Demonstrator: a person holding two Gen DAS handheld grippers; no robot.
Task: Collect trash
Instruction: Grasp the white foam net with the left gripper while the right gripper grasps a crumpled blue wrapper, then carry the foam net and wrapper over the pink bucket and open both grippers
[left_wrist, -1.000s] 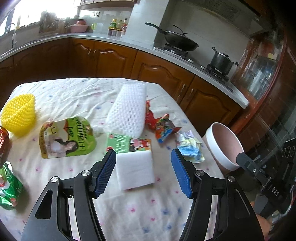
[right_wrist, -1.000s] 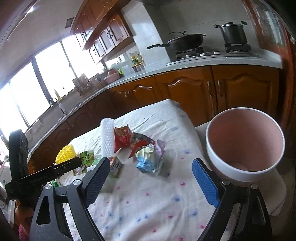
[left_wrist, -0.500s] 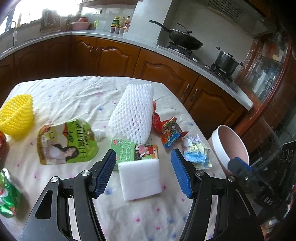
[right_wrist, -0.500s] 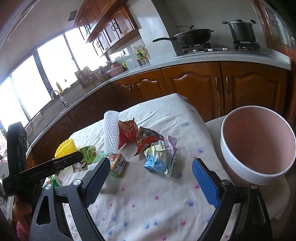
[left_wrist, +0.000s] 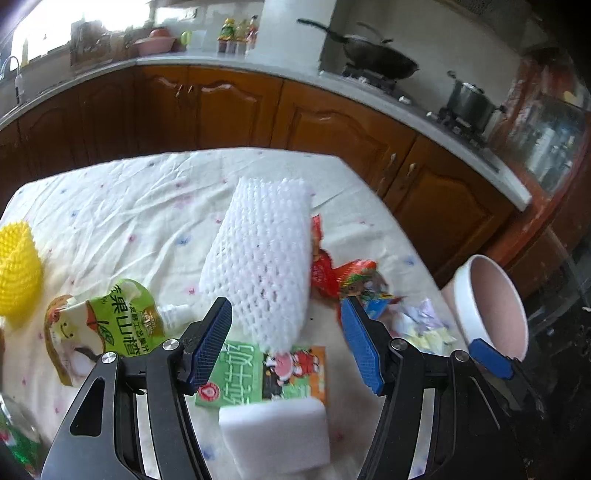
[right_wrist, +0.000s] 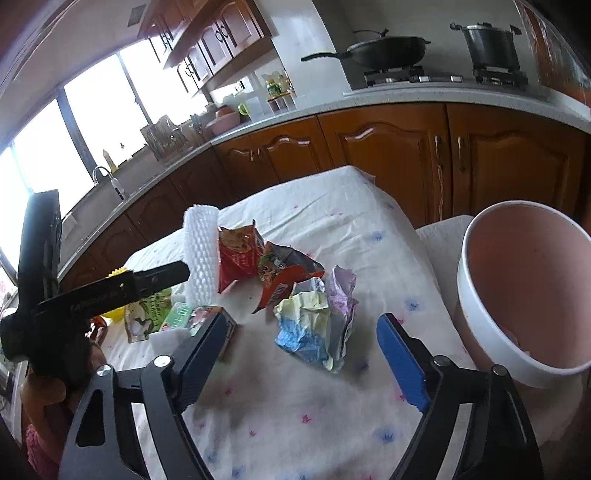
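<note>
My left jaws (left_wrist: 286, 343) gape empty over the white foam net (left_wrist: 258, 266) mid-bench; my right jaws (right_wrist: 303, 350), just narrowing yet clear of it, straddle the crumpled paper (right_wrist: 314, 317) by the bench's right edge, near the pink bin (right_wrist: 524, 295)

A cream tabletop cloth (left_wrist: 122, 221) dotted pink and blue carries a white foam net (left_wrist: 262, 258), a yellow net (left_wrist: 16, 273), a green juice pouch (left_wrist: 110, 328), red snack wrappers (right_wrist: 258, 266) and a pink-lined white bin (right_wrist: 524, 291).
</note>
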